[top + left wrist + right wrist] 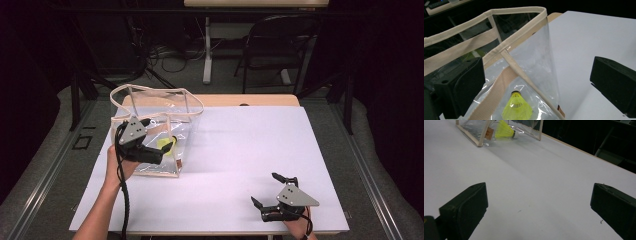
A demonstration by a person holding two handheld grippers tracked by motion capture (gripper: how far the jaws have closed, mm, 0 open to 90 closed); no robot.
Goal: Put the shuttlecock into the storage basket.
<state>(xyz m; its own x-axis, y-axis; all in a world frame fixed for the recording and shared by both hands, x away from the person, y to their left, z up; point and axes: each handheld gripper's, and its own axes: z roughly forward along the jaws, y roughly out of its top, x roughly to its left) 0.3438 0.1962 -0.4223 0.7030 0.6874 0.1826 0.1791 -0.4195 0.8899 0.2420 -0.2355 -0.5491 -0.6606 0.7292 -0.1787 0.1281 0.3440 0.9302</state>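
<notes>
High view, left tongs spread at clear bag, yellow shuttlecock inside, right tongs spread.

The left forearm comes in from the bottom left edge and slants up over the worktop's left side, its hand gripping the left claw, whose jaws stand wide apart and aim right. The right hand sits at the near right edge and holds the right claw low, jaws spread wide, aimed left.
</notes>
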